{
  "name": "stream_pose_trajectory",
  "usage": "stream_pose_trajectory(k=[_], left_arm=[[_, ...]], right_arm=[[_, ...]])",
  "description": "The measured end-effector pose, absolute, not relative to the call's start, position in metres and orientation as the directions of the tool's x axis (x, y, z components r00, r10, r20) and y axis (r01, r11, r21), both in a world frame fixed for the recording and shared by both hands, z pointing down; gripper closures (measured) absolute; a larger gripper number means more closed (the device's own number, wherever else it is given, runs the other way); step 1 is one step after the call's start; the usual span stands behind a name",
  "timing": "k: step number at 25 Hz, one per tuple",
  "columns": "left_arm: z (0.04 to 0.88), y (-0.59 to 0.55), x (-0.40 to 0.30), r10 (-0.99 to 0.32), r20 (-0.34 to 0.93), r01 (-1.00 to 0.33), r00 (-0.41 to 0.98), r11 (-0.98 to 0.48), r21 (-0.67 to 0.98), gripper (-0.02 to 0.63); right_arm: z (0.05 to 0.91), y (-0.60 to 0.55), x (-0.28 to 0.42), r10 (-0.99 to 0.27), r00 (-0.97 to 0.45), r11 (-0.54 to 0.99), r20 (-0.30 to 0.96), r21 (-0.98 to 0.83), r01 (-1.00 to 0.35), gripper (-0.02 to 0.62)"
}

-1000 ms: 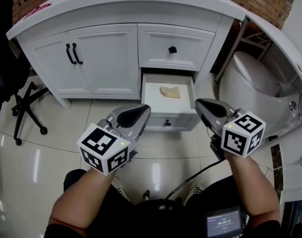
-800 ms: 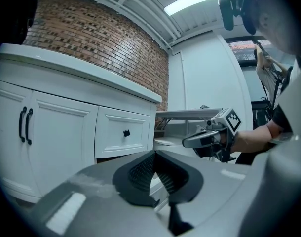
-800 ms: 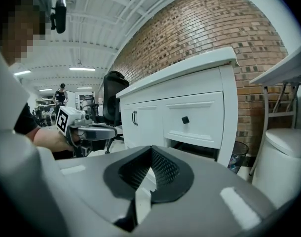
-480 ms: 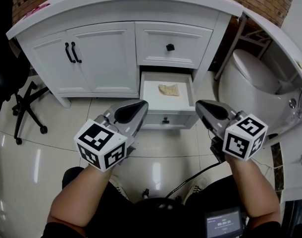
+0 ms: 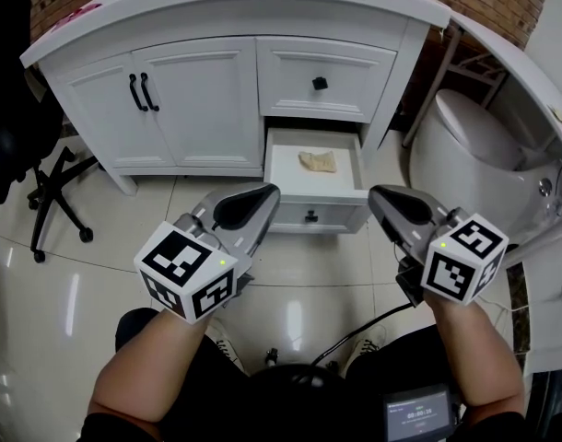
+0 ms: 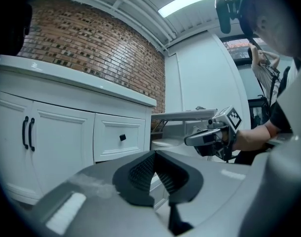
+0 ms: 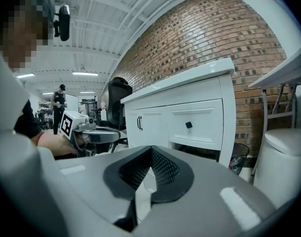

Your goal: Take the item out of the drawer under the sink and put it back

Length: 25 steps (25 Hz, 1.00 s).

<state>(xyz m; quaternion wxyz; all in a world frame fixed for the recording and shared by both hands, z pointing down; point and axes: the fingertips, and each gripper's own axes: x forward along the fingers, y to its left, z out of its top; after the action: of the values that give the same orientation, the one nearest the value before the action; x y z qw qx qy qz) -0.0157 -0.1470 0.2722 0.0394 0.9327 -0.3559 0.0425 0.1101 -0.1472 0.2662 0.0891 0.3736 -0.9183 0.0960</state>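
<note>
The lower drawer (image 5: 283,180) of the white vanity stands pulled open. A small crumpled tan item (image 5: 317,160) lies inside it toward the back. My left gripper (image 5: 265,193) hovers just in front of the drawer's left corner, jaws shut and empty. My right gripper (image 5: 376,194) hangs beside the drawer's right front corner, also shut on nothing. The left gripper view shows its own closed tips (image 6: 155,153) and the right gripper (image 6: 209,135) beyond. The right gripper view shows its closed tips (image 7: 151,148) and the left gripper (image 7: 91,132) at left.
Above the open drawer is a shut drawer with a black knob (image 5: 320,83). Double cabinet doors with black handles (image 5: 140,92) are to the left. A white toilet (image 5: 474,155) stands at right, a black office chair (image 5: 41,182) at left, and a bin (image 7: 238,158) by the vanity.
Both grippers have stayed shut and nearly in place before the open drawer; the right one has drifted slightly right. The tan item has not moved.
</note>
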Motion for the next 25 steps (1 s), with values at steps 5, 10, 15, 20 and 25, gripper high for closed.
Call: stream_pose_trajectory(k=[5,10,15,20,25], left_arm=[[0.264,-0.132,-0.017,-0.666,0.093,-0.671,0.740,-0.740,0.045,0.601],[0.258,-0.112,-0.013,-0.664,0.097,-0.668,0.742,-0.744,0.016,0.601],[0.249,-0.092,-0.010,-0.668,0.083,-0.670,0.740,-0.743,-0.005,0.601],[0.252,-0.089,-0.015,-0.695,0.088,-0.697,0.714,-0.717,-0.008,0.601],[0.248,-0.087,-0.012,-0.696,0.080,-0.698,0.713,-0.716,-0.014,0.601]], right_arm=[[0.266,-0.124,0.112,-0.678,-0.690,0.698,0.255,-0.073,-0.713,0.588],[0.263,-0.103,0.121,-0.696,-0.671,0.681,0.255,-0.061,-0.730,0.588],[0.251,-0.085,0.131,-0.725,-0.652,0.662,0.221,-0.038,-0.749,0.588],[0.249,-0.077,0.133,-0.730,-0.650,0.657,0.212,-0.043,-0.752,0.588],[0.250,-0.074,0.136,-0.729,-0.649,0.656,0.217,-0.050,-0.753,0.588]])
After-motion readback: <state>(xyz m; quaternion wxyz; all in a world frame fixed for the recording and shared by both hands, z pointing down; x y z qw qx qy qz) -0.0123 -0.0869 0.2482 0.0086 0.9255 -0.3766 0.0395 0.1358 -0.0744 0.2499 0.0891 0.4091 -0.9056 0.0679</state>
